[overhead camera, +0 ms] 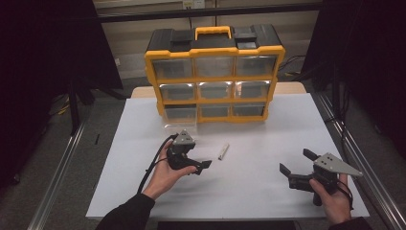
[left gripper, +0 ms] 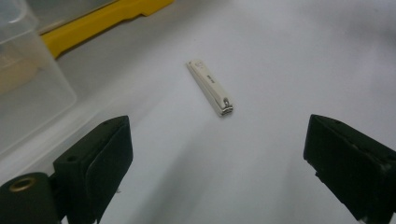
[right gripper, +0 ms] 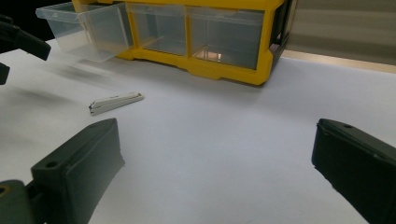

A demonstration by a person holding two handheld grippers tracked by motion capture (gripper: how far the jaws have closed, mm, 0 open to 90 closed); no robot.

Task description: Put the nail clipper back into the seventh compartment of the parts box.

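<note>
My left hand-held gripper (overhead camera: pixel 203 164) hangs over the white bench (overhead camera: pixel 268 191) with its jaws spread wide and nothing between them. My right hand-held gripper (overhead camera: pixel 297 161) sits low near the bench's right edge, jaws likewise apart and empty.

Between the two, nearer my left one, a cream nail clipper (overhead camera: pixel 223 151) lies flat on the bench, touching neither hand-held gripper. In the left gripper view the nail clipper (left gripper: pixel 210 87) lies ahead of the jaws, its metal end toward me.

At the far side of the bench stands a yellow and black parts organizer (overhead camera: pixel 215 72) with a yellow carry handle and three rows of three clear drawers. The bottom-left drawer (right gripper: pixel 81 30) is pulled out toward me; its clear walls show nothing inside that I can make out. The other drawers sit shut, and I cannot tell what they hold through the glare
</note>
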